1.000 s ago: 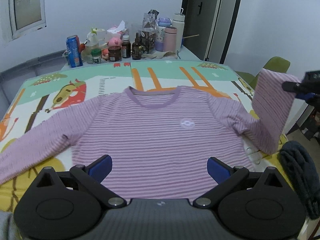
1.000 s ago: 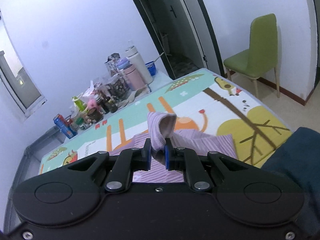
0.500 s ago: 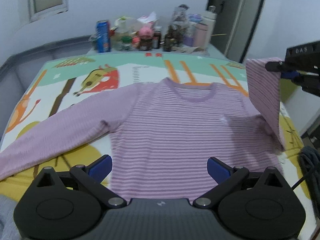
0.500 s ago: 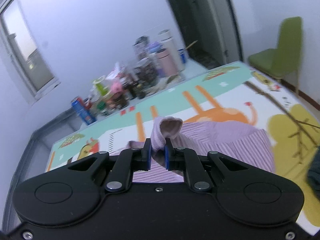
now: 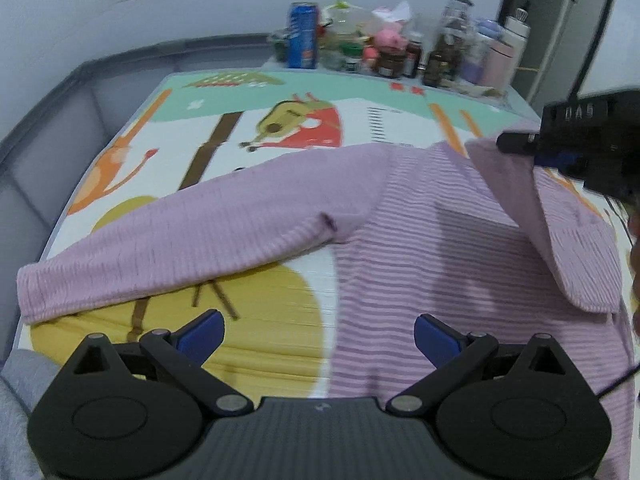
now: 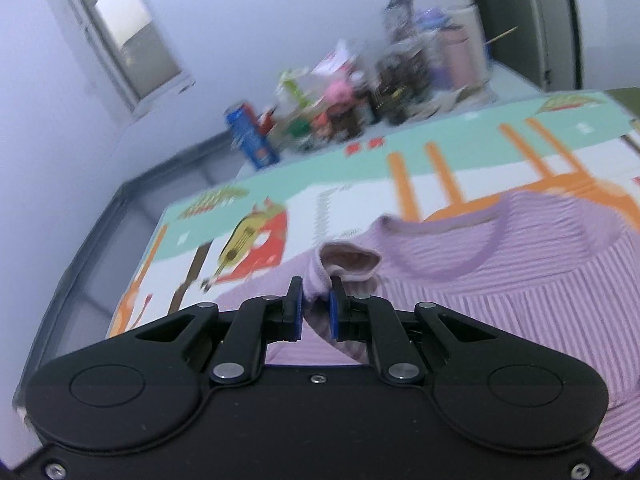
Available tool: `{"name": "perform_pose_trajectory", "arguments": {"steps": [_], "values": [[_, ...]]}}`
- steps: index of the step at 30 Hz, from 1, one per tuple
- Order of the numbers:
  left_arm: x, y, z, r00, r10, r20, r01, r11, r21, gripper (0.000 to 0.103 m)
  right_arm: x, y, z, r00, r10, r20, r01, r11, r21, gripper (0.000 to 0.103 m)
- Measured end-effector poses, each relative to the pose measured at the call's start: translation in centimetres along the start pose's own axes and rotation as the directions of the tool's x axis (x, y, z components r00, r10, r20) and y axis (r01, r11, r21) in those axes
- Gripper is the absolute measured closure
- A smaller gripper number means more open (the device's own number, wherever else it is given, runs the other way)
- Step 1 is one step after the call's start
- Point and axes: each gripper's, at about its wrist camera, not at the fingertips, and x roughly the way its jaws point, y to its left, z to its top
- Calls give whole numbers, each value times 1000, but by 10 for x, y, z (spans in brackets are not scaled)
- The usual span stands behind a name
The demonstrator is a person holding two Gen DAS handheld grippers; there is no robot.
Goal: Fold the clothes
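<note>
A cartoon-printed play mat [image 5: 256, 96] covers the desk, with a giraffe, trees and a red guitar-like figure drawn on it; a grey padded rim [image 5: 60, 120] borders its left side. Spread across the mat lies a lilac striped long-sleeved shirt [image 5: 432, 248], front up, its neckline [image 6: 472, 256] toward the far end of the desk. One sleeve [image 5: 192, 240] stretches flat toward the left edge of the mat, cuff near the corner. The other sleeve [image 5: 560, 232] is lifted off the mat and folded over the body of the shirt, hanging in a slanted sheet above the chest.

The right claw [image 6: 314, 310] has its blue-padded fingers pressed together on the cuff [image 6: 348, 260] of that raised sleeve, the open end of the cuff poking out beyond the tips; in the left wrist view it shows as a black body at the right edge. The left claw [image 5: 318, 332] is spread wide with nothing between its fingers, hovering above the shirt's lower hem and the yellow part of the mat.

At the far end of the desk stands a clutter of bottles and jars [image 5: 400, 52], with a blue can [image 5: 303, 40] and a pink tumbler [image 5: 498, 62] among them
</note>
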Motion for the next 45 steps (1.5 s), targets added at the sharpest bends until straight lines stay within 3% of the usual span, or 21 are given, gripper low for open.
{"name": "perform_pose_trajectory", "arguments": {"steps": [12,17,19,22,29,33,37,45], "values": [[13,35,6,997,80,-3,-80,993,-85,0,47,42,-51,987,82,-141,-93,993,-73,90],[20,38,11,996,89,-9,-90,991,-100,0,57,40,-64,963,133,-235,-148,988,-49,79],[24,37,13,996,90,-11,-91,991,-100,0,47,35,-64,966,153,-207,-163,986,-32,66],[30,33,17,996,83,-16,-84,992,-96,0,30,25,-58,977,145,-154,-151,988,-33,63],[46,13,23,998,61,-23,-62,996,-63,0,-7,-34,-46,996,23,-90,-20,999,33,63],[50,-5,22,1000,-6,-8,6,999,-39,0,-29,-82,-50,996,-59,-65,67,990,124,63],[54,-31,20,999,-54,-2,54,998,32,0,-51,-128,-55,988,-143,-48,150,966,209,63],[64,-75,17,997,-77,-31,80,989,123,0,-80,-204,-64,959,-282,-21,273,902,335,63]]}}
